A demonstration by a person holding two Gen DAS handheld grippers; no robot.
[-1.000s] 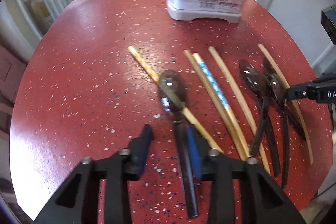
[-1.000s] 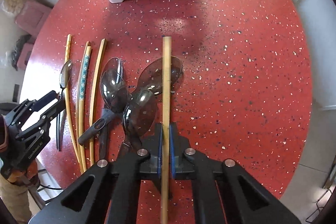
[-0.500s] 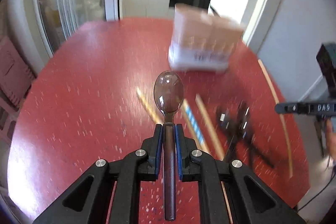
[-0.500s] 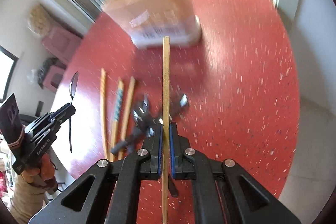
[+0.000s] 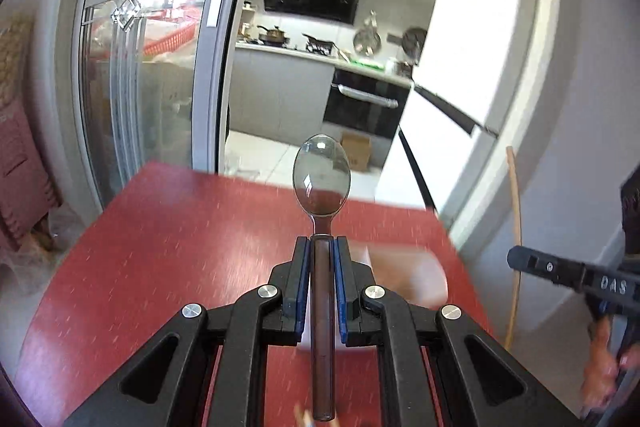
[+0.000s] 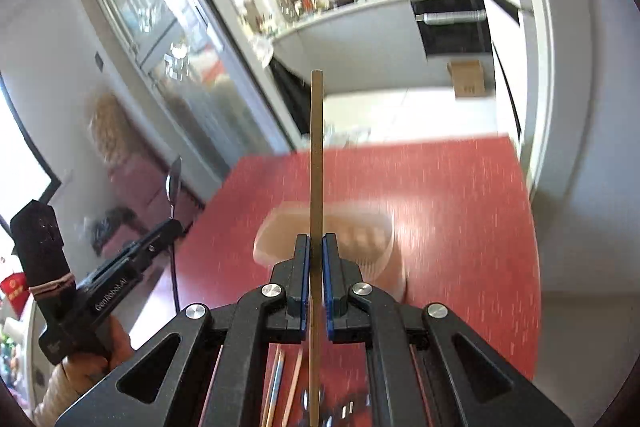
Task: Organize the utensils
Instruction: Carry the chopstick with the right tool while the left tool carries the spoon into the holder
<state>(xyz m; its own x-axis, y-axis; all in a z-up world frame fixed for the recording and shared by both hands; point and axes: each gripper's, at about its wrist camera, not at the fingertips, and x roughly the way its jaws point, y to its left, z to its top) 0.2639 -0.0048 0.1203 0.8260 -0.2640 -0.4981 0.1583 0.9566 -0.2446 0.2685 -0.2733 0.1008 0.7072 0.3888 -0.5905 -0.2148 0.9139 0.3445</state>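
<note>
The spoon (image 5: 322, 183), clear and dark-tinted, stood with its bowl up and forward above the red table (image 5: 160, 247), its handle pinched between the blue pads of our left gripper (image 5: 322, 247), while our right gripper (image 6: 316, 247) was pressed together on a wooden chopstick (image 6: 316, 155) that rose straight out past its fingertips. Below both, blurred on the table, sat the beige utensil holder (image 6: 360, 231). At the bottom edge of the right wrist view we saw more chopsticks (image 6: 280, 387) lying on the table.
</note>
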